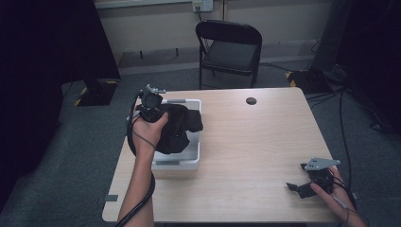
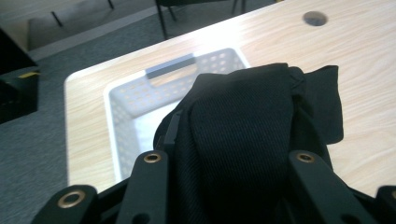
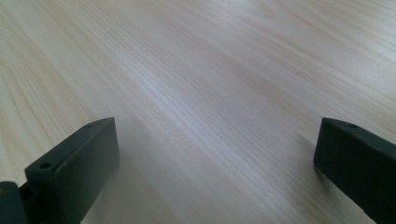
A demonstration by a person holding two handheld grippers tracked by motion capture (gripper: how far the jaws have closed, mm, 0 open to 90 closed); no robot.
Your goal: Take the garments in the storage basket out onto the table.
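A black cloth [image 1: 180, 126] hangs bunched over a white perforated basket [image 1: 189, 163] at the left of the wooden table [image 1: 255, 142]. My left gripper [image 1: 163, 118] is shut on that cloth and holds it just above the basket. In the left gripper view the cloth [image 2: 243, 121] bulges between the two black jaws of my left gripper [image 2: 233, 144] and hides the tips, with the basket [image 2: 123, 109] below and behind it. My right gripper [image 1: 295, 187] rests low over the table near the front right corner. Its jaws stand open, and my right gripper [image 3: 215, 140] has bare wood between them.
A black folding chair [image 1: 229, 47] stands behind the table's far edge. A round cable hole [image 1: 251, 100] sits near the table's back. Cables trail on the grey floor at the right [image 1: 343, 118]. Dark curtains flank the room on both sides.
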